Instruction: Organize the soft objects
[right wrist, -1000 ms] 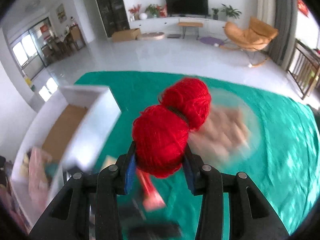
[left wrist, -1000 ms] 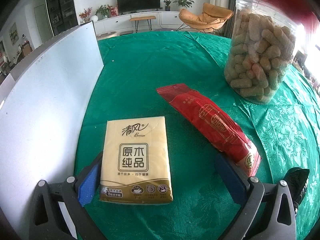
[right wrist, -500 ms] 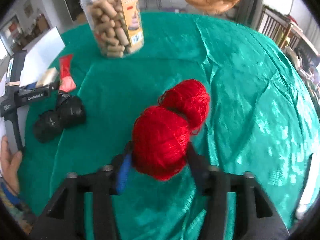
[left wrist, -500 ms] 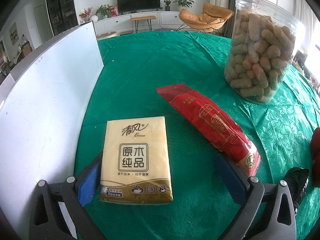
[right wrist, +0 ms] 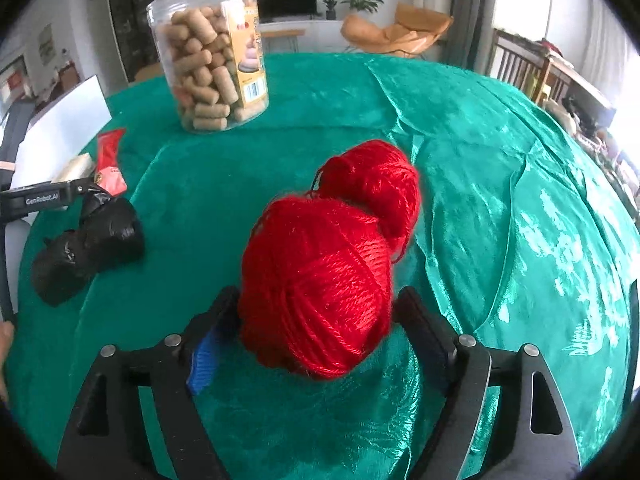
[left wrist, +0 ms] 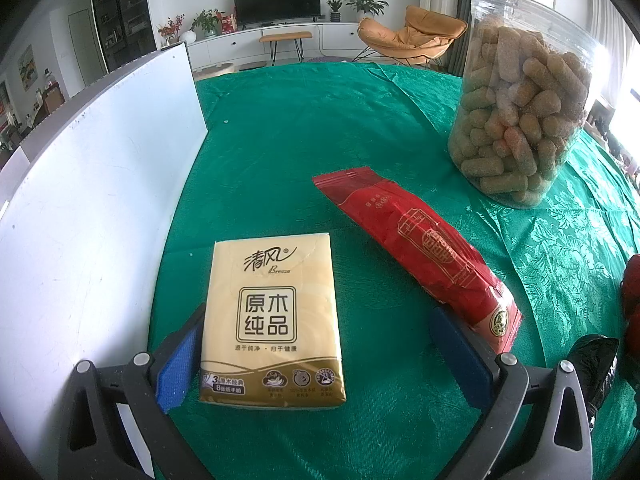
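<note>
The right gripper (right wrist: 316, 328) has just been opening its jaws, and they now stand apart with the red yarn (right wrist: 320, 280) between them – two joined balls lying on the green-clothed surface (right wrist: 500, 200), the nearer ball filling the gap, the farther one reaching toward 1 o'clock. The right pad shows a sliver of clearance; the left blue pad sits right at the yarn's edge (whether it touches I cannot tell). At 9 o'clock of the yarn, well apart, lies a black crumpled bag (right wrist: 88, 248); a clear jar of snack sticks (right wrist: 212, 56) stands at 11 o'clock.

The left gripper (left wrist: 320, 350) also has its jaws wide apart – a yellow tissue pack (left wrist: 272, 316) lies flat between them, hard against the left pad, while a red wrapped packet (left wrist: 420, 248) runs from the right pad toward 11 o'clock. A white panel (left wrist: 92, 200) stands at 9 o'clock
</note>
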A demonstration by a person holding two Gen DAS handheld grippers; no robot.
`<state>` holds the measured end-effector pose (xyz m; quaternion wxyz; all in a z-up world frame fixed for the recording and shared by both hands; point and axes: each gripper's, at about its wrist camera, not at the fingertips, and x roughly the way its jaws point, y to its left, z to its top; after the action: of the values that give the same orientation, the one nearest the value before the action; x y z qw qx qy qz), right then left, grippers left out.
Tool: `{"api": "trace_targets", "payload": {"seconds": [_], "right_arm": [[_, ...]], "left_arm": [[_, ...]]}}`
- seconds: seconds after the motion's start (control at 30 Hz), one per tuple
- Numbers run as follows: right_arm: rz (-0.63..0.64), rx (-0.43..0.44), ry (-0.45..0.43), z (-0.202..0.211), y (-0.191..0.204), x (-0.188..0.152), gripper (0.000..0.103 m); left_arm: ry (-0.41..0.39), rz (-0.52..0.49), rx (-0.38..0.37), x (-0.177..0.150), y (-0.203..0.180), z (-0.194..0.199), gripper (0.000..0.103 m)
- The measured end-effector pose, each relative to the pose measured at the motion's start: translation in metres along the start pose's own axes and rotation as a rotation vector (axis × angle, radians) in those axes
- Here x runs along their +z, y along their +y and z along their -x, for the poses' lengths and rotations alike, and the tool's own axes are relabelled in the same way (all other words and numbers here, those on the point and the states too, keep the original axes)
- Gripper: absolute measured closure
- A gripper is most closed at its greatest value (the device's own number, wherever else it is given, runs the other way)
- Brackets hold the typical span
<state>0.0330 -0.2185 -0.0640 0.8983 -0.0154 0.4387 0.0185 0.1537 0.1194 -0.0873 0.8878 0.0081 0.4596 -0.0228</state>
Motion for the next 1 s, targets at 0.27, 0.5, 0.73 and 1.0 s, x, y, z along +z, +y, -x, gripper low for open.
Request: {"api": "trace_targets", "payload": {"seconds": [0.27,0.5,0.73,1.0], "right_arm": [[-0.003,0.002,0.003,-0.013,0.0,0.003,0.019],[-0.003,0.002,0.002,-0.013,0.0,0.003,0.019],[-0.004,0.002,0.002,-0.013,0.0,0.002,0.019],[-0.004,0.002,0.002,-0.012,0.0,0.002,0.019]], "left_arm": [[0.0,0.0,0.0,0.0,-0.001,-0.001,0.0],[0.0,0.0,0.0,0.0,-0.001,-0.001,0.0],[0.0,0.0,0.0,0.0,0.0,0.001,0.0],[0.029,-0.006,-0.003,0.006,-0.007,-0.005,0.0]]}}
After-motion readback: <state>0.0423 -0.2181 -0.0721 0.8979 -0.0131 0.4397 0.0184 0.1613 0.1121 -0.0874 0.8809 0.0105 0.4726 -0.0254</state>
